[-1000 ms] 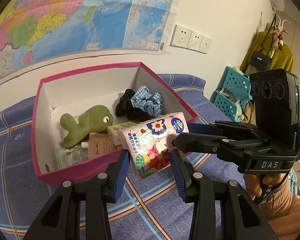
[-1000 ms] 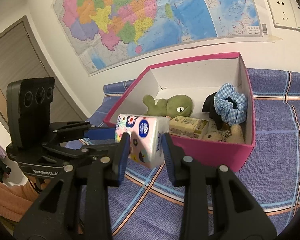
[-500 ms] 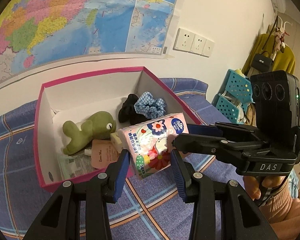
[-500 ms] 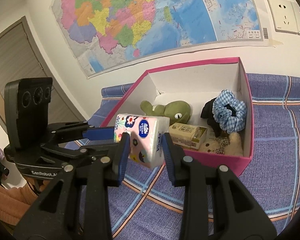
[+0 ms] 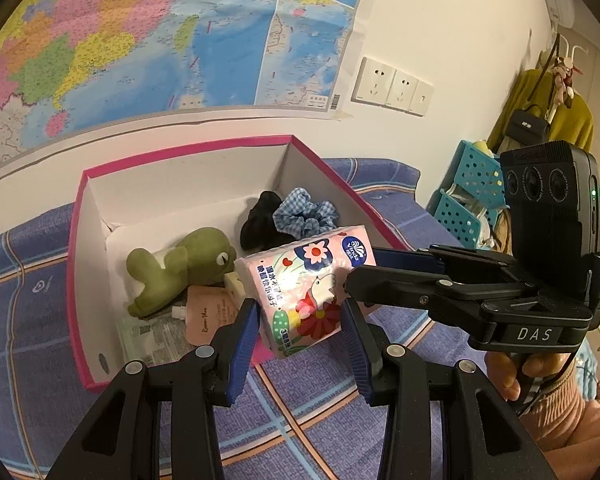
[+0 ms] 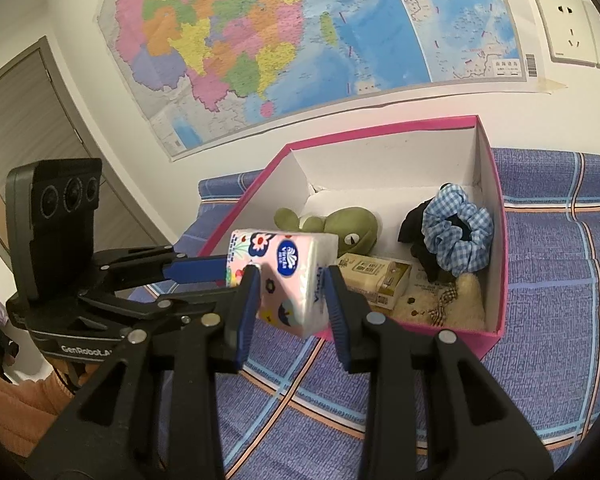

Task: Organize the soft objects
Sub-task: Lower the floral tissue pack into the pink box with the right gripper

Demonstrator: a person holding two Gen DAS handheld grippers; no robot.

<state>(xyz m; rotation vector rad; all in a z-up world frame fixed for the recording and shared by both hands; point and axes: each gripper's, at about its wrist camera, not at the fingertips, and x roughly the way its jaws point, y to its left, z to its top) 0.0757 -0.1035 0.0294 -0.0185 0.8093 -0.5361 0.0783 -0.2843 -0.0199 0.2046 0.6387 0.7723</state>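
Note:
A pink floral tissue pack (image 5: 304, 288) (image 6: 288, 268) hangs just above the near rim of the pink box (image 5: 188, 148) (image 6: 380, 128). My left gripper (image 5: 300, 312) (image 6: 229, 280) is shut on its lower end. From the other side my right gripper (image 5: 362, 268) (image 6: 292, 284) is shut on the same pack. Inside the box lie a green frog plush (image 5: 188, 264) (image 6: 348, 228), a blue gingham scrunchie (image 5: 304, 212) (image 6: 456, 236), a black soft item (image 5: 260, 220), a beige plush (image 6: 460, 300), a small carton (image 6: 376, 280) and a pink sachet (image 5: 208, 320).
The box stands on a blue plaid cloth (image 5: 332, 420) against a wall with a map (image 5: 140, 40) and sockets (image 5: 392, 88). Teal baskets (image 5: 472, 200) stand off the right end. A person's hand (image 5: 512, 372) holds the right gripper.
Both grippers and the tissue pack have risen slightly, so the box sits lower in both views. Both grips on the pack are unchanged.

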